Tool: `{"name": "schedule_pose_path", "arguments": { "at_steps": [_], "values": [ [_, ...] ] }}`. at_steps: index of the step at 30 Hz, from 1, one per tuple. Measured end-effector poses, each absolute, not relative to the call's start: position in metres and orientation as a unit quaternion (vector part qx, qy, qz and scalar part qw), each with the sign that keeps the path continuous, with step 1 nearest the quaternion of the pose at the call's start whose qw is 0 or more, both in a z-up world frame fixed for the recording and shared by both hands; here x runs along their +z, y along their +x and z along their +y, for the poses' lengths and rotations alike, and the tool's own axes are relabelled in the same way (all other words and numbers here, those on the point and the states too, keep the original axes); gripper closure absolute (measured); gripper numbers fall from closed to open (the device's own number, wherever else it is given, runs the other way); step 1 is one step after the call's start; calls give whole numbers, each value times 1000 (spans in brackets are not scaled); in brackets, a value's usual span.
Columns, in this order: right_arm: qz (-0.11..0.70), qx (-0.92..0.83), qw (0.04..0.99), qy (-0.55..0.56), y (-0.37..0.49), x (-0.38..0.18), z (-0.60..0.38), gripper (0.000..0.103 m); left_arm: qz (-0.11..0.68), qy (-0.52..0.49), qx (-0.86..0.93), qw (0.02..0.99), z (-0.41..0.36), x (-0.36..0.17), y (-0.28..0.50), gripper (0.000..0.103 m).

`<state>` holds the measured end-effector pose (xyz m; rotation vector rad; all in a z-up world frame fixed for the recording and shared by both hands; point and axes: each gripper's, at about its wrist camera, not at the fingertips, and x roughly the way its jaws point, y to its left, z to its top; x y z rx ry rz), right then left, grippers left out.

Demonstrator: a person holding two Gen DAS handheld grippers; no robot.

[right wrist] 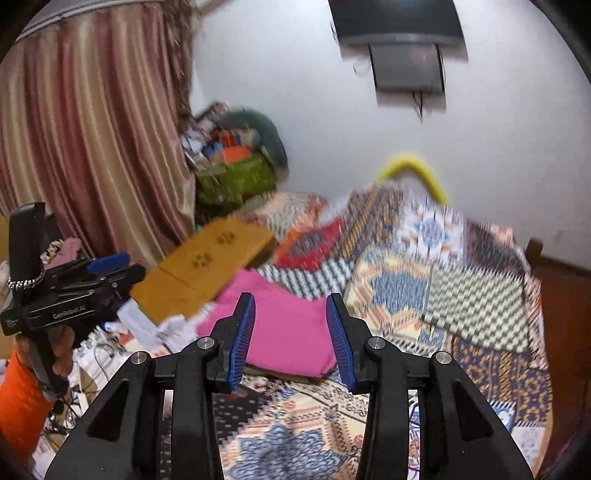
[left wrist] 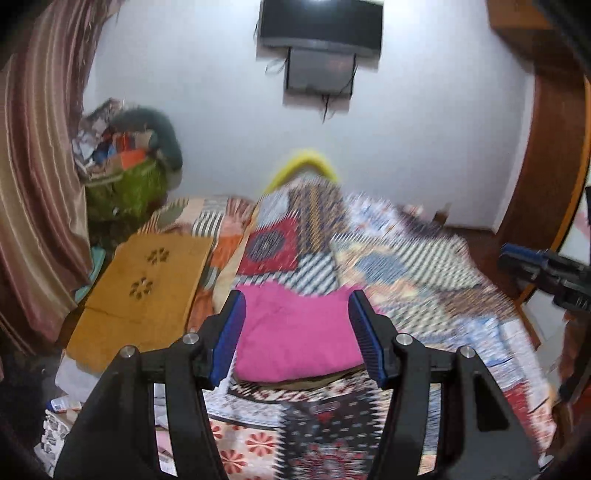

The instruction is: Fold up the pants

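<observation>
The pink pants lie folded in a flat block on the patterned bedspread, on top of a brownish folded cloth. They also show in the right wrist view. My left gripper is open and empty, held above the near side of the pants. My right gripper is open and empty too, above the pants' near edge. The left gripper shows from the side in the right wrist view, and the right gripper shows at the edge of the left wrist view. Both views are motion-blurred.
A brown cardboard sheet lies left of the pants. A green basket of clutter and a striped curtain stand at the left. A TV hangs on the white wall. A yellow hoop rises behind the bed. Wooden furniture stands at the right.
</observation>
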<state>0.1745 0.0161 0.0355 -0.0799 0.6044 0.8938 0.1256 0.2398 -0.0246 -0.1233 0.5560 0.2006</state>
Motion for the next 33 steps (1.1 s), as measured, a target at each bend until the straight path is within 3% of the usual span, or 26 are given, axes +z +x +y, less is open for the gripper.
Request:
{"name": "schedule_pose_path", "arguments": {
  "at_steps": [8, 17, 18, 20, 24, 29, 33],
  "values": [
    [185, 449, 874, -10, 102, 90, -15, 67, 146, -36, 78, 986, 173, 52, 38, 45],
    [101, 440, 892, 12, 41, 105, -36, 67, 73, -24, 88, 993, 130, 69, -37, 44],
    [96, 439, 893, 14, 38, 104, -37, 67, 67, -21, 96, 993, 127, 68, -43, 43],
    [91, 434, 896, 16, 31, 102, -38, 65, 62, -21, 100, 993, 123, 66, -53, 29],
    [73, 421, 904, 23, 19, 99, -43, 40, 55, -22, 108, 992, 122, 59, -64, 15],
    [73, 410, 909, 30, 13, 99, -47, 29, 54, -28, 108, 992, 123, 55, -71, 2],
    [59, 388, 919, 30, 9, 99, -50, 12, 48, -23, 111, 992, 121, 53, -74, 0]
  ]
}}
